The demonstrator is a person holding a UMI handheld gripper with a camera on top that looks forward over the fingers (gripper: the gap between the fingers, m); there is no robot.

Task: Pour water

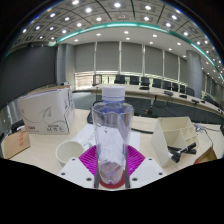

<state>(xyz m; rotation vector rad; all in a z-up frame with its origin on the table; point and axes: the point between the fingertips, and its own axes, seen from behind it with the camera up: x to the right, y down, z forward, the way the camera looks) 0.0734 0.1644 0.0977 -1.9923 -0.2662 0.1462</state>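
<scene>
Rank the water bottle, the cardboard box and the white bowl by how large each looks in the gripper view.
1. Water bottle, held between the gripper fingers; its nearness to the camera inflates it.
2. Cardboard box, farther back, so possibly bigger in reality.
3. White bowl, clearly smallest.

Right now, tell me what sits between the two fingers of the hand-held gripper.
In the gripper view, a clear plastic bottle with a white cap stands upright between the pink pads of the hand-held gripper, both pads pressed to its sides. Nothing else lies there.
</scene>
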